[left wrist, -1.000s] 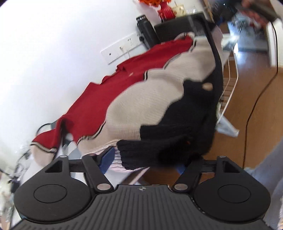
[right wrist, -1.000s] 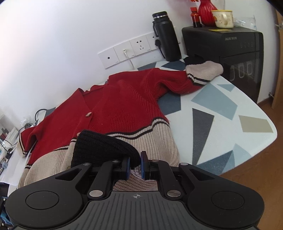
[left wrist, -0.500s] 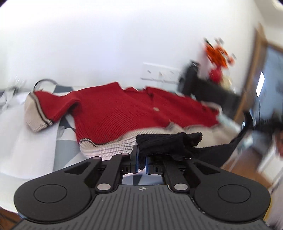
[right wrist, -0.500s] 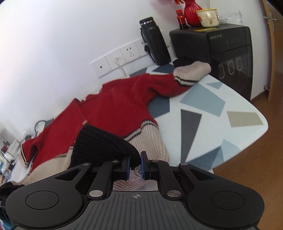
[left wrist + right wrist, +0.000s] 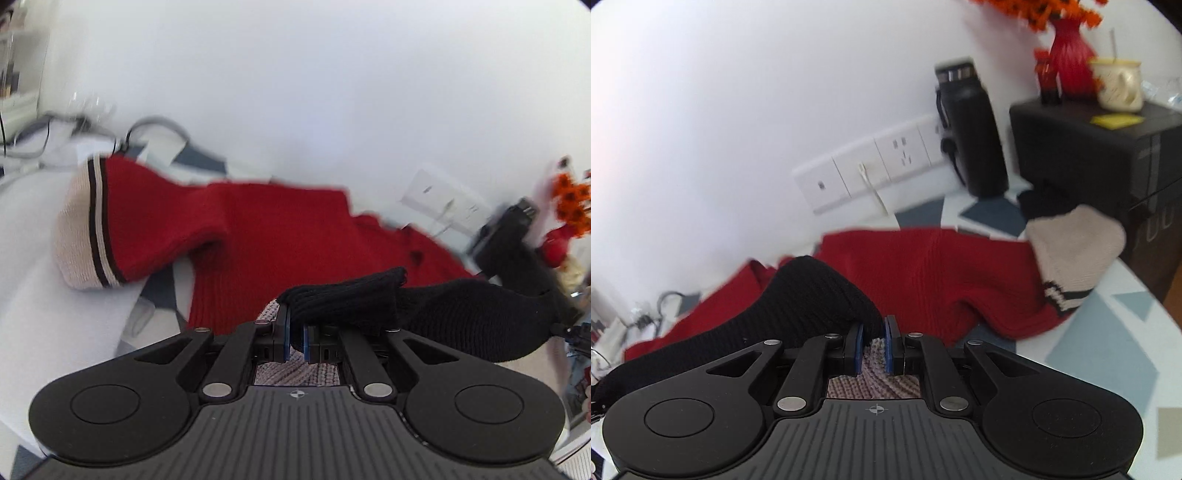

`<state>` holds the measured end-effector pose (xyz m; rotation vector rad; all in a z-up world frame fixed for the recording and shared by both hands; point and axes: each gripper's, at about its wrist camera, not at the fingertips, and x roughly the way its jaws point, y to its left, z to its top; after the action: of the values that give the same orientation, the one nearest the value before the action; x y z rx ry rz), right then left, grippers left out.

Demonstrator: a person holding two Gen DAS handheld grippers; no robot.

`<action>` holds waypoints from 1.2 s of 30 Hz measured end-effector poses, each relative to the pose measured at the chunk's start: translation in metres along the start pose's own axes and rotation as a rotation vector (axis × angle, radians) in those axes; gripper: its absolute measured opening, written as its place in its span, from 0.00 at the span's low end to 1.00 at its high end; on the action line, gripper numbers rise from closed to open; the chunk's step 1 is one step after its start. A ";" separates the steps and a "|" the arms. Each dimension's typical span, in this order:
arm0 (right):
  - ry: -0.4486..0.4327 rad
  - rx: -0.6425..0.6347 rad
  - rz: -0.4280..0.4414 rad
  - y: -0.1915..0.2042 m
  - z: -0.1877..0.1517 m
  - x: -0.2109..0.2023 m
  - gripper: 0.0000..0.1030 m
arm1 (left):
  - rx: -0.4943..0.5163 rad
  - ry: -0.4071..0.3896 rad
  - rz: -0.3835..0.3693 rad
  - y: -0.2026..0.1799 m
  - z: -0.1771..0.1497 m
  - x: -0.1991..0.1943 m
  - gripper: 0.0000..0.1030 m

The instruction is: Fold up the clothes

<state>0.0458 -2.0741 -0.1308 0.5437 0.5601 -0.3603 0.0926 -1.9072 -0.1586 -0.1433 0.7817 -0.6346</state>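
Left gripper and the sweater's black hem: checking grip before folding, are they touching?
Touching: the left wrist view shows the left gripper shut on the black hem.

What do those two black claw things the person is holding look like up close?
Both match. The left gripper and right gripper are matte black plastic: a ribbed body with a small crosshair mark, two round discs, silver pivot pins on angled link arms, and blue pads lining the fingers.

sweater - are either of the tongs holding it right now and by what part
Both hold it. The left tongs and right tongs are each shut on the sweater at its black hem band, one at each end, lifted over the red body.
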 end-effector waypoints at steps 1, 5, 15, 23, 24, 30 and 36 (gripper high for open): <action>0.035 -0.013 -0.018 -0.002 -0.001 0.017 0.10 | 0.008 0.041 0.029 -0.001 -0.001 0.016 0.07; 0.177 -0.111 -0.117 0.000 -0.014 0.067 0.27 | 0.072 0.125 0.061 -0.010 -0.007 0.042 0.55; 0.021 0.151 -0.127 -0.044 -0.033 -0.030 0.99 | -0.107 0.089 0.114 0.009 -0.038 -0.040 0.99; 0.194 0.321 -0.039 -0.054 -0.084 0.000 0.31 | -0.402 0.086 0.058 0.037 -0.070 -0.027 0.55; 0.197 0.328 -0.032 -0.052 -0.085 0.001 0.24 | -0.404 0.100 0.051 0.038 -0.070 -0.024 0.29; 0.206 0.239 -0.023 -0.039 -0.097 -0.023 0.14 | -0.321 0.082 0.034 0.033 -0.076 -0.040 0.17; 0.246 0.236 -0.013 -0.037 -0.119 -0.046 0.14 | -0.356 0.086 0.037 0.046 -0.101 -0.073 0.17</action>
<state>-0.0552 -2.0279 -0.2032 0.8190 0.7641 -0.3772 0.0053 -1.8172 -0.2017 -0.4278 0.9748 -0.4644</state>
